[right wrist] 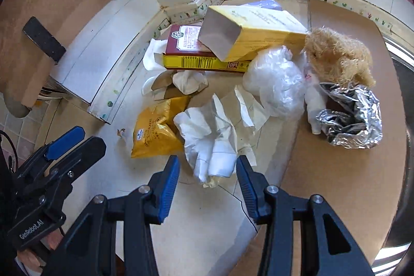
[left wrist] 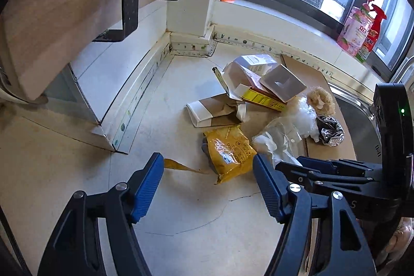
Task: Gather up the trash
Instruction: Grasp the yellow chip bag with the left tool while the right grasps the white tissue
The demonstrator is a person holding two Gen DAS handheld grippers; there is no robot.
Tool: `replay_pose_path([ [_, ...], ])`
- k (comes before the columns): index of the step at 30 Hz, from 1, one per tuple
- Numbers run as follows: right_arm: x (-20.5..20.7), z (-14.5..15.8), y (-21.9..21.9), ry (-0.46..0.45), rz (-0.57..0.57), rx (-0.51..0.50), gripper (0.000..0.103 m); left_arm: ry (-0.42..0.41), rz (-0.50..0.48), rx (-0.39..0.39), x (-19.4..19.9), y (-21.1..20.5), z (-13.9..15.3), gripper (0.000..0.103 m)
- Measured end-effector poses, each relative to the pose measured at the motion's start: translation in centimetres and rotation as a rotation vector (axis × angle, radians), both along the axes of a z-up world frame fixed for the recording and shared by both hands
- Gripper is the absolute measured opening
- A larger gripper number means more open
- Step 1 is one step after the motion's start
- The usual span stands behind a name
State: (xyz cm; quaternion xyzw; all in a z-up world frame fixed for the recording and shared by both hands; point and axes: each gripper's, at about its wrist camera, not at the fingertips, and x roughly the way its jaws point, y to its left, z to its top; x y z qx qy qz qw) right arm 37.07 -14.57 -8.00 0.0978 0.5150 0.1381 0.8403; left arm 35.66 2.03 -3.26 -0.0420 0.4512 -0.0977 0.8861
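A heap of trash lies on the pale counter in the corner. My left gripper (left wrist: 207, 162) is open, and a yellow foil packet (left wrist: 230, 154) lies just beyond its fingertips, nearer the right pad. In the right wrist view my right gripper (right wrist: 207, 163) is open. A crumpled white wrapper (right wrist: 209, 146) reaches into the gap at its tips, and the pads do not visibly press on it. Behind it lie the yellow packet (right wrist: 157, 131), a clear plastic bag (right wrist: 276, 84), crushed foil (right wrist: 354, 118), a straw-coloured fibre scrubber (right wrist: 339, 56), a yellow carton (right wrist: 258, 35) and a red-and-yellow box (right wrist: 189, 43).
A flat cardboard sheet (right wrist: 336, 172) lies under the right part of the heap, with a steel sink (left wrist: 362, 126) beyond it. Wooden shelves on black brackets (left wrist: 64, 4) overhang the counter at the left. A pink and a red bottle (left wrist: 357, 30) stand on the window sill.
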Motion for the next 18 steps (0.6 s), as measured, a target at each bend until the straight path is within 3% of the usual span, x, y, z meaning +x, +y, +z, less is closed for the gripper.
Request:
replay_pose_path([
  [9, 0.1, -0.6, 0.1, -0.022, 0.033, -0.017, 0.039, 0.038, -0.019, -0.038, 1.8, -0.5, -1.5, 0.069],
  [18, -0.9, -0.5, -2.3, -0.002, -0.015, 0.103, 0.038, 0.107, -0.015, -0.034, 3.9, -2.1, -3.1, 0.070],
])
